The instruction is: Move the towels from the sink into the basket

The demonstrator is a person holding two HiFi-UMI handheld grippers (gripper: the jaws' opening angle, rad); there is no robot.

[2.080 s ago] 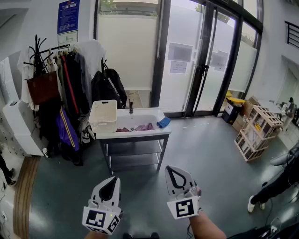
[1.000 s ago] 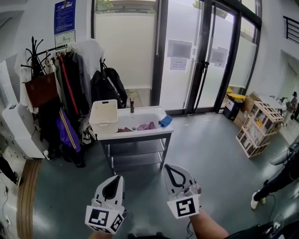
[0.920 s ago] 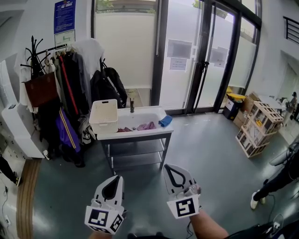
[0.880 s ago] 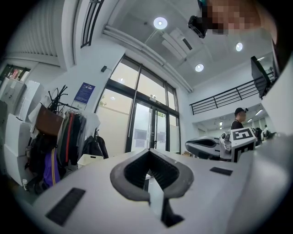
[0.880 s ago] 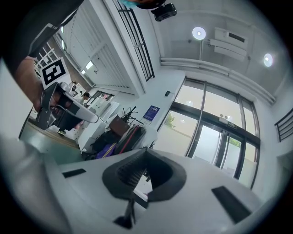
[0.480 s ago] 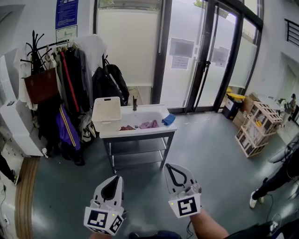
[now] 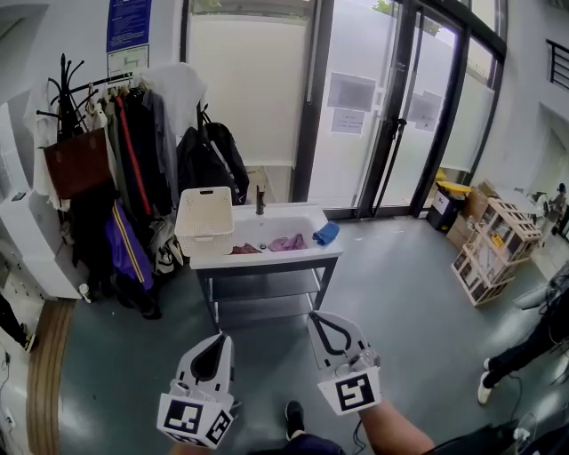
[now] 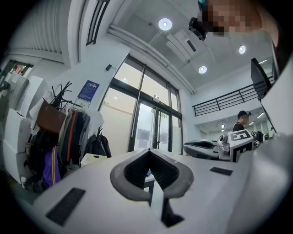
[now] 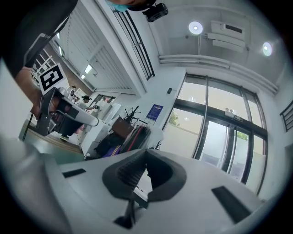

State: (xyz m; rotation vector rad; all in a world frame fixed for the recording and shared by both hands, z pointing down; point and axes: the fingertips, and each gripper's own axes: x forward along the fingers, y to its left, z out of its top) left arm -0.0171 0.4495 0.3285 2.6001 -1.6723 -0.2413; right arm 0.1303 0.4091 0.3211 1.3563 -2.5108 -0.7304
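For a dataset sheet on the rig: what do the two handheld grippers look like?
The left gripper and right gripper are white shells tapering toward the fingers, whose dark grey ribbed pads outline a teardrop. Each carries a cube with black-and-white square markers at its rear. No cables show.

Grey floor point(image 7: 418, 293), glass doors point(image 7: 356, 151) — coat rack point(image 7: 98, 133) at left.

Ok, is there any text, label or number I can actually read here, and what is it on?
Nothing is readable.
Blue poster on the white wall: print too small.
White paper sheets on the glass doors: blurred.
Cubes on the left gripper and right gripper: black-and-white square patterns, no letters.
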